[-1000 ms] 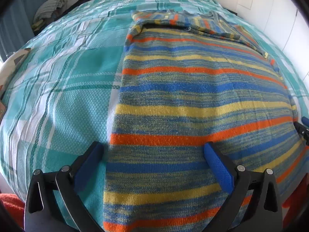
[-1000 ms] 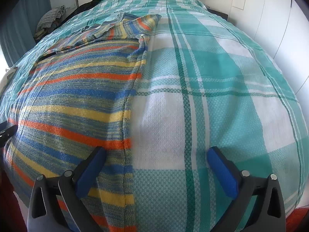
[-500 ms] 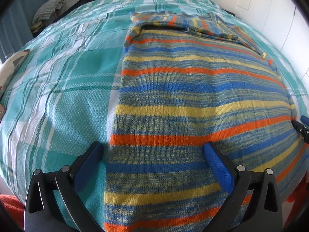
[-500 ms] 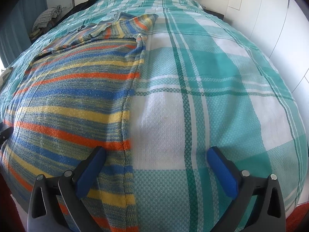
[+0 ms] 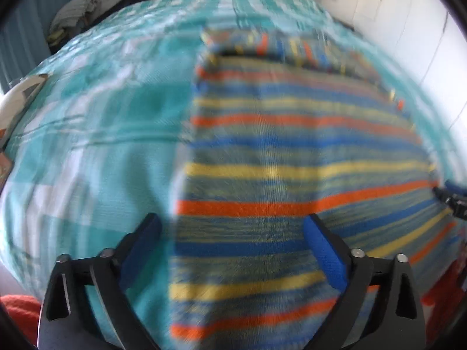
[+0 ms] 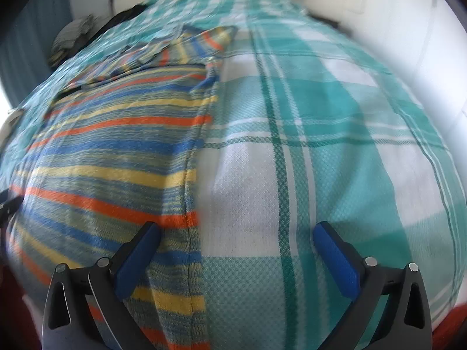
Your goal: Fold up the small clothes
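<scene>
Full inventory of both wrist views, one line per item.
striped knit garment: 1, blue, yellow and orange stripes, flat on the bed, far end folded over
plaid bedspread: 1, teal and white, covers the bed
pile of clothes: 1, pale grey, far left beside the bed
wardrobe doors: white, right of the bed
left gripper: 1, black with blue pads, open over the garment's left edge
right gripper: 1, black with blue pads, open over the garment's right edge
</scene>
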`<move>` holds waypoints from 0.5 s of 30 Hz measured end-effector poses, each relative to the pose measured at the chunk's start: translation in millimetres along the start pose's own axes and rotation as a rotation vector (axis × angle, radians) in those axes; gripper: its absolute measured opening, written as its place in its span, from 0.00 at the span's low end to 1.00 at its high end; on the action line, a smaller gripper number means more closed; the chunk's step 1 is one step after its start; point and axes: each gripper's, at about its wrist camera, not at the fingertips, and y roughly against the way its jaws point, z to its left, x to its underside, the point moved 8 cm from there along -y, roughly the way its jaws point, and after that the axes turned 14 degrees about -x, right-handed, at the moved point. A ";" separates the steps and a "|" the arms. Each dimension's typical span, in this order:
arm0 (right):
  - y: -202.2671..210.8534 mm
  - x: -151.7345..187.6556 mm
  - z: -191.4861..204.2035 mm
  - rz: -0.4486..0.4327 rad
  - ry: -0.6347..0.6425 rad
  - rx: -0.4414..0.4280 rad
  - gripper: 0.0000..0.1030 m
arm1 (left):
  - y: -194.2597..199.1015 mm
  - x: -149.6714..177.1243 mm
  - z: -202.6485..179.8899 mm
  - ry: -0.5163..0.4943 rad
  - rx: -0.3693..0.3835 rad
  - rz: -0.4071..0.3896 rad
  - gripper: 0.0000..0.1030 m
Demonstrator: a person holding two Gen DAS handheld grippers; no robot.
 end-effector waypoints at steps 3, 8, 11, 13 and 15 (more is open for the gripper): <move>41.2 -12.3 -8.3 -0.067 -0.130 -0.151 0.99 | 30.8 -4.5 34.5 0.128 0.038 -0.025 0.96; 79.1 14.8 0.9 -0.001 -0.270 -0.384 0.99 | 15.5 54.3 51.4 0.170 0.071 0.241 0.93; 74.1 43.3 20.3 0.114 -0.265 -0.429 0.95 | 9.1 69.1 38.9 0.148 0.098 0.317 0.86; 61.7 58.0 30.3 0.189 -0.228 -0.407 0.87 | 6.4 71.6 29.0 0.091 0.082 0.324 0.84; 51.0 63.4 37.8 0.221 -0.217 -0.427 0.59 | 4.7 75.7 18.9 0.011 0.048 0.331 0.77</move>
